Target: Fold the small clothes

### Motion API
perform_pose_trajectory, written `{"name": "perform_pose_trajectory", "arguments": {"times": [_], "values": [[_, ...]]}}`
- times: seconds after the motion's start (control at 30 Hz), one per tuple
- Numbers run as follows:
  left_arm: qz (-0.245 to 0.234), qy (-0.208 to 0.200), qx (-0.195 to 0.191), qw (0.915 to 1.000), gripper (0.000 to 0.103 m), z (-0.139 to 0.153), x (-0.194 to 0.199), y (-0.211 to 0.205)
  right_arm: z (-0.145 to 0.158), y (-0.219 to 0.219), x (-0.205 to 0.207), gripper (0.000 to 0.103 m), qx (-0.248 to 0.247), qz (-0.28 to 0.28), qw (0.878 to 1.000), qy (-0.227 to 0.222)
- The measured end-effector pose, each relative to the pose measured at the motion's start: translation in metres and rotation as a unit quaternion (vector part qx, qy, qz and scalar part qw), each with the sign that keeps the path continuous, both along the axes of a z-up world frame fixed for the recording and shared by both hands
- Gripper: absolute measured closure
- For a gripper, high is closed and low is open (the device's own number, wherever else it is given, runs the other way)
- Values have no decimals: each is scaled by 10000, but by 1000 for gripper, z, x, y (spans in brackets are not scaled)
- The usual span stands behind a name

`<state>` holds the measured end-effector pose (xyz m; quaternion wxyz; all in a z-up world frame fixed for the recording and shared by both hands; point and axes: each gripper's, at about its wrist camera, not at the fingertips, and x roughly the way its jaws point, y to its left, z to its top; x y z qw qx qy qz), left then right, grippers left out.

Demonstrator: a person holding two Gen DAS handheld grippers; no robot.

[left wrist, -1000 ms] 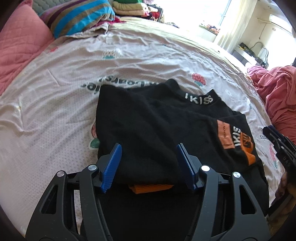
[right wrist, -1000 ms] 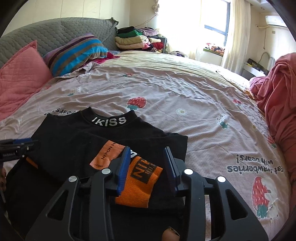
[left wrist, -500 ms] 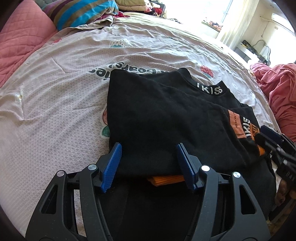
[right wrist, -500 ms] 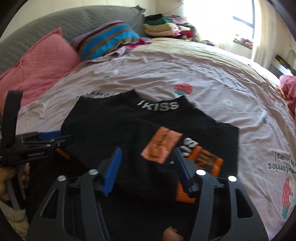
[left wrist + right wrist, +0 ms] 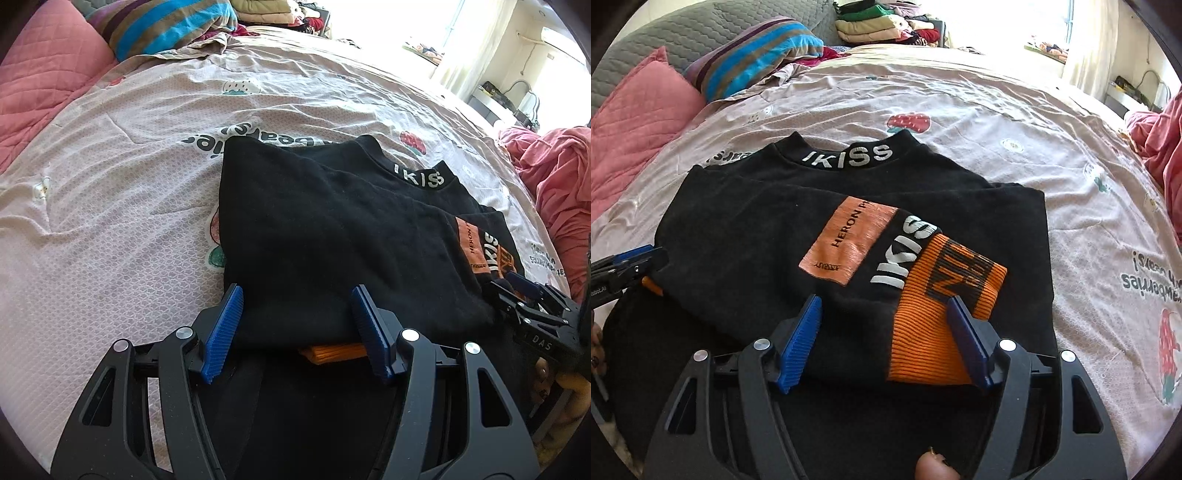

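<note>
The black sweater [image 5: 332, 236] lies partly folded on the bed [image 5: 129, 166], both sleeves already laid across the body. In the left wrist view it fills the centre, its lettered collar [image 5: 417, 179] at about 1 o'clock and an orange cuff [image 5: 334, 352] peeking out at 6 o'clock under the near fold. The left gripper [image 5: 297, 328] has its jaws apart, straddling that near fold; the blue pads do not seem to press the cloth. The right gripper [image 5: 524, 295] sits at 3 o'clock by the orange-patched sleeve.

In the right wrist view the sweater lies centred, collar [image 5: 849, 158] at 12 o'clock, the orange ribbed cuff [image 5: 942, 310] at about 5 o'clock. The right gripper [image 5: 884, 339] has just been opening its jaws; they stand wide, with sleeve and cuff between them but unpinched.

The knit looks soft, thick and light: it should drape and sag, not slip, and stacked layers may slide apart. I judge the best hold is the near edge, pinching all layers together at two spaced points.
</note>
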<state>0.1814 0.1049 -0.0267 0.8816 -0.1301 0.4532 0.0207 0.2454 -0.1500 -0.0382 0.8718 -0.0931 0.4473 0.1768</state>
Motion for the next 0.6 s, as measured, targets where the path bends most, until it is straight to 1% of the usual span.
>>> {"name": "perform_pose_trajectory", "arguments": {"times": [0.07, 0.1, 0.17, 0.27, 0.3, 0.33, 0.4, 0.47, 0.53, 0.6], "values": [[-3, -3, 12, 10000, 49, 0, -1, -1, 3, 0, -3, 34, 59, 3, 10000, -53], [-5, -5, 11, 10000, 49, 1, -1, 0, 5, -1, -5, 29, 100, -18, 9999, -76], [-16, -8, 17, 10000, 49, 2, -2, -1, 10, -2, -7, 24, 146, -47, 9998, -123], [-17, -13, 19, 10000, 50, 3, -3, -1, 16, -2, -10, 23, 232, -21, 9996, -167], [-19, -17, 23, 10000, 50, 3, -3, -2, 18, -2, -12, 19, 249, -14, 9995, -179], [-21, -19, 39, 10000, 50, 4, -4, -2, 19, -3, -14, 16, 277, -5, 9994, -193], [-22, -25, 74, 10000, 49, 5, -5, -4, 23, -4, -17, 15, 325, 2, 9992, -229], [-22, -38, 83, 10000, 48, 7, -6, -4, 26, -5, -20, 15, 352, -5, 9990, -264], [-13, -60, 80, 9999, 45, 9, -8, -5, 28, -6, -22, 11, 395, -23, 9988, -287], [-12, -81, 78, 9999, 42, 11, -10, -6, 32, -8, -25, 10, 450, -50, 9984, -323]]}}
